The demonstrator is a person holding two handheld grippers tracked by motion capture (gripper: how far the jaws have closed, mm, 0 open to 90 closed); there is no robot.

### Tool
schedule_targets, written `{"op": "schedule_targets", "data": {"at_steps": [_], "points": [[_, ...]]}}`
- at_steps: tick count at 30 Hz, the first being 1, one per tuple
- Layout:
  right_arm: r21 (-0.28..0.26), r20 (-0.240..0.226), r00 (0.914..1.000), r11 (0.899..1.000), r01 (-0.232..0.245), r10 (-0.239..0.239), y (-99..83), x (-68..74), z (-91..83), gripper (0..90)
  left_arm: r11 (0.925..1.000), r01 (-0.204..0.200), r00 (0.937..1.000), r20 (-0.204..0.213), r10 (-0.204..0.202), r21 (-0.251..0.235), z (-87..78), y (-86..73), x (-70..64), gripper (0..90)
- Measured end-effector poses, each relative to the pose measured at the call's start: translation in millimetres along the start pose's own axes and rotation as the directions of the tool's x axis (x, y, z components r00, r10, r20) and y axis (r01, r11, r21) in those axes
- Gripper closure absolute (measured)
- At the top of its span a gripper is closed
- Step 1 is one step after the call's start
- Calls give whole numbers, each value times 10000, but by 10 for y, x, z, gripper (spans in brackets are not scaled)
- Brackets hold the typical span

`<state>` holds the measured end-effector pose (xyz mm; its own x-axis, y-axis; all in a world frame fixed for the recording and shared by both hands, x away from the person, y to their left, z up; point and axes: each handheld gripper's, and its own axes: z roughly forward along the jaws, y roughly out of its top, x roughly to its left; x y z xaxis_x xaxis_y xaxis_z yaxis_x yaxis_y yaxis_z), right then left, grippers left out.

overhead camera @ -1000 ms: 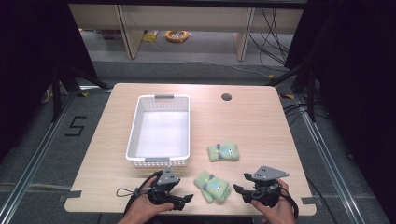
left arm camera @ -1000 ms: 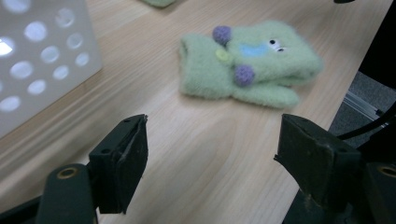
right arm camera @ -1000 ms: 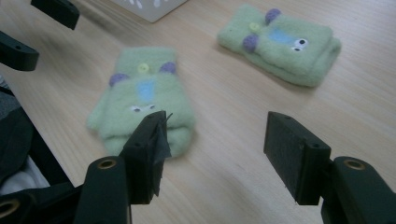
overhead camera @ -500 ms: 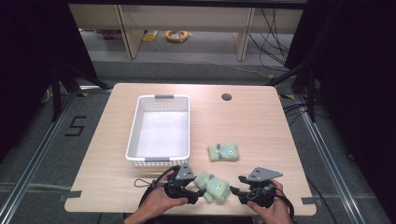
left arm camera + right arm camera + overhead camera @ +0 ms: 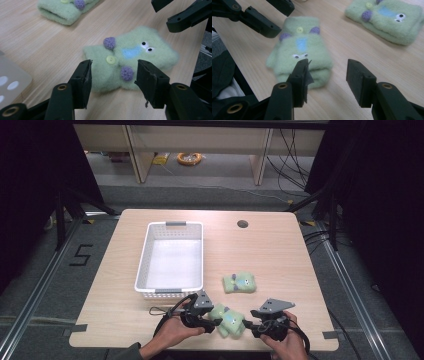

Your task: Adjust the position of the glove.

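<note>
Because both grippers, left and right, flank the near mitten at the table's near edge with jaws wide open and empty, closing together could bunch it or push it off.

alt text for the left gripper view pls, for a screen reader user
A fuzzy green mitten with googly eyes, a yellow button and purple pom-poms lies flat on the wooden table, just beyond the open left gripper. A second green mitten lies farther back at the top, and the right gripper's black jaws enter at the upper right.
</note>
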<state>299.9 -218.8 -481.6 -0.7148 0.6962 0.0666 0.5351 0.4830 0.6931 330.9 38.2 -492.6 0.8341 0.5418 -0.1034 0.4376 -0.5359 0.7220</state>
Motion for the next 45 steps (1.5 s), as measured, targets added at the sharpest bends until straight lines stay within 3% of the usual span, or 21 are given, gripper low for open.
{"op": "schedule_targets", "data": {"at_steps": [3,4,5,6,7,9,12,13,14,15,18,23,27,30,31,37,40,41,42,44,45], "points": [[135,-109,9998,9998,-177,178,6,25,29,548,9997,-236,9996,-140,237,42,25,17,0,495],[163,-89,9999,9998,70,-69,8,14,43,550,9996,-206,9997,-112,208,170,30,20,2,495],[106,-150,9996,9997,-228,230,5,40,62,551,9997,-192,9998,-6,192,178,48,21,9,499],[196,-173,9998,9998,-31,35,12,33,68,551,9998,93,10000,27,-94,191,68,17,10,500],[163,-122,9999,9999,-41,43,7,45,91,555,9997,37,10000,44,-38,225,79,20,28,500],[766,-86,9996,9967,281,-275,3,25,144,588,9994,56,10000,-33,-55,338,113,15,38,527],[972,-257,9997,9953,52,-27,-13,11,191,624,9988,244,9996,159,-251,423,106,36,19,573],[866,-428,9991,9962,-44,82,-17,10,208,656,9989,91,9998,151,-98,455,99,35,27,606],[732,-369,9972,9950,684,-658,-11,-28,236,732,9988,-131,9998,-109,136,478,102,9,33,706],[1101,-309,9989,9932,375,-343,-9,-7,215,765,9991,26,10000,4,-26,429,104,-4,33,774],[851,-288,9992,9959,292,-268,-20,-20,230,823,9990,196,9996,183,-203,405,95,-11,45,857],[966,-368,9983,9941,495,-461,-3,-58,185,852,9990,335,9987,386,-347,307,90,-31,40,881],[757,-394,9969,9946,712,-683,64,-123,77,857,9988,493,9961,724,-495,42,56,-51,-95,889],[709,-397,9953,9933,908,-882,75,-146,37,857,9996,281,9964,794,-283,39,39,-37,-132,890],[594,-364,9956,9943,883,-863,75,-158,28,857,9989,464,9955,834,-455,-90,45,-23,-154,890],[606,-240,9972,9955,728,-714,66,-298,25,856,9993,365,9954,891,-352,-126,111,58,-145,890],[788,-270,9966,9937,795,-776,57,-355,106,854,9981,607,9941,899,-612,85,180,20,-109,890],[909,-335,9953,9915,933,-906,57,-370,123,852,9957,925,9904,1027,-923,35,191,9,-113,890],[1093,-322,9981,9924,556,-524,50,-346,150,844,9970,773,9921,991,-771,18,173,6,-96,889],[1105,-308,9979,9920,609,-578,52,-356,160,833,9974,723,9927,971,-719,-9,171,-2,-98,887],[1018,-230,9991,9941,378,-356,45,-357,171,780,9972,751,9921,1007,-750,29,162,-9,-102,870]]}}
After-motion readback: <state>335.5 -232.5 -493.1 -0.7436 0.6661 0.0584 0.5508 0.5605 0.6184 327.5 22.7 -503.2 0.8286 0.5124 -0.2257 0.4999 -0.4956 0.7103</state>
